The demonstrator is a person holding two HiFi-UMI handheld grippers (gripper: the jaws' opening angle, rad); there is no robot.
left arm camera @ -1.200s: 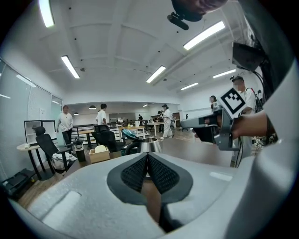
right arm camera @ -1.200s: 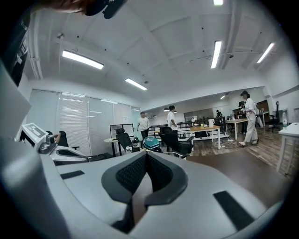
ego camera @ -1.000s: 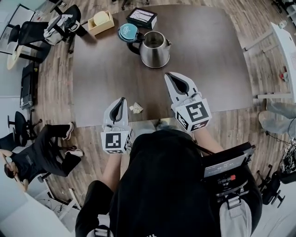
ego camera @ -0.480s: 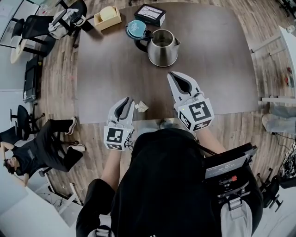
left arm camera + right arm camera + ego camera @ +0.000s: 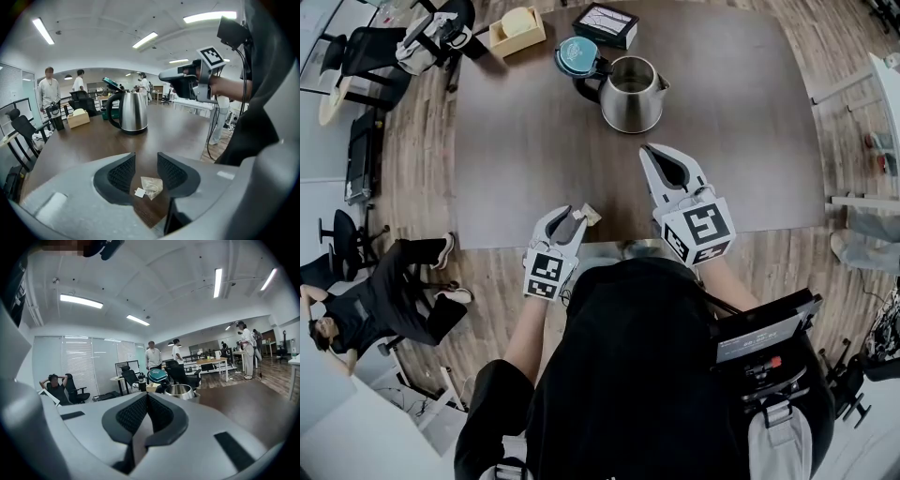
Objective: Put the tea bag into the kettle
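Tea bag (image 5: 151, 186) lies flat at the near edge of the table (image 5: 722, 112), between the spread jaws of the left gripper (image 5: 146, 164). Those jaws have just been opening, and neither pad touches the bag yet. To pick it up well, the tips should probably sink until they skim the wood, straddle the pouch rather than only its small paper tag, and then close gently on the pouch. The right gripper (image 5: 146, 401) is pressed together on nothing and hovers to the right, aimed toward the kettle (image 5: 630, 92). The kettle stands far across the table from the bag with its teal lid (image 5: 577, 56) tipped back. Its mouth is open and shows bare metal inside, but I cannot tell if it holds water. At the far left, a wooden box (image 5: 517, 28) holds something pale yellow.
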